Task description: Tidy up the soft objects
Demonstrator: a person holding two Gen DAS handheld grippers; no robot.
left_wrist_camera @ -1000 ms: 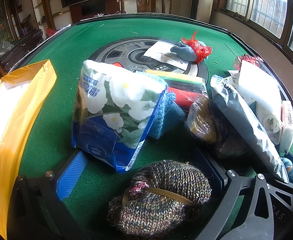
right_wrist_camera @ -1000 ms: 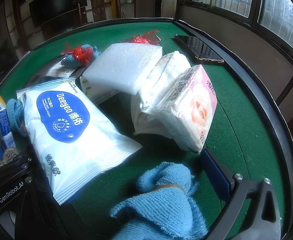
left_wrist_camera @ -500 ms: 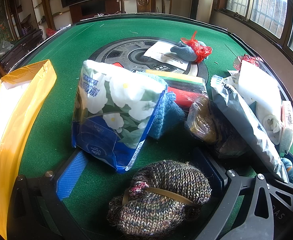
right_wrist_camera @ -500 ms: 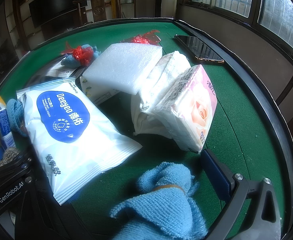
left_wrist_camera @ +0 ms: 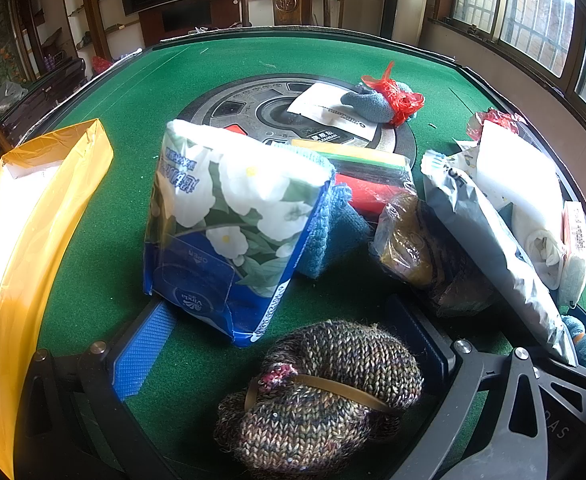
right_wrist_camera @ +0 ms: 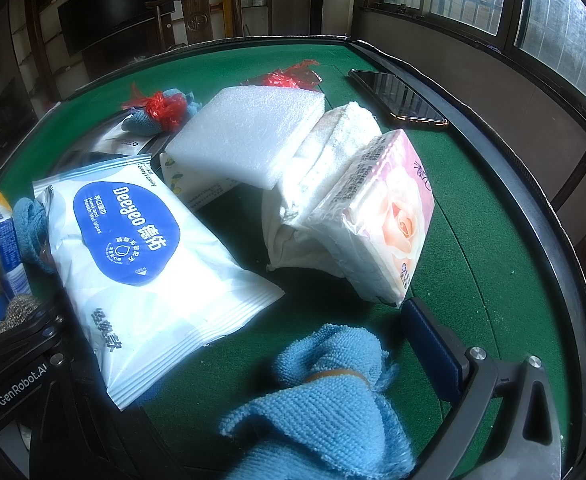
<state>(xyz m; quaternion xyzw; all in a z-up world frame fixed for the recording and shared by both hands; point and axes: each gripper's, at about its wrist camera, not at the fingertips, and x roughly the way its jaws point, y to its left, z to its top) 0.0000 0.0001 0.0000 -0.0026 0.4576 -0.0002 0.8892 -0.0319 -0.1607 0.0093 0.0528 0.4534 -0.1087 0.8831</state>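
My left gripper (left_wrist_camera: 281,344) is open on the green table; a brown knitted bundle (left_wrist_camera: 321,392) bound by a rubber band lies between its blue-padded fingers (left_wrist_camera: 143,350), touching the right one. A floral tissue pack (left_wrist_camera: 233,232) stands just ahead. My right gripper (right_wrist_camera: 277,360) is open around a light blue cloth (right_wrist_camera: 325,404) with a rubber band; only its right finger (right_wrist_camera: 433,344) shows, the left hidden behind a white wet-wipes pack (right_wrist_camera: 141,268). A pink tissue pack (right_wrist_camera: 385,220), a white towel (right_wrist_camera: 325,160) and a foam block (right_wrist_camera: 249,132) lie ahead.
A yellow box (left_wrist_camera: 25,248) stands at the left. A teal cloth (left_wrist_camera: 333,232), sponges (left_wrist_camera: 369,176), a bagged brown item (left_wrist_camera: 409,240) and a red-tied grey cloth (left_wrist_camera: 381,100) crowd the table's middle. A phone (right_wrist_camera: 397,96) lies near the right rim (right_wrist_camera: 533,220).
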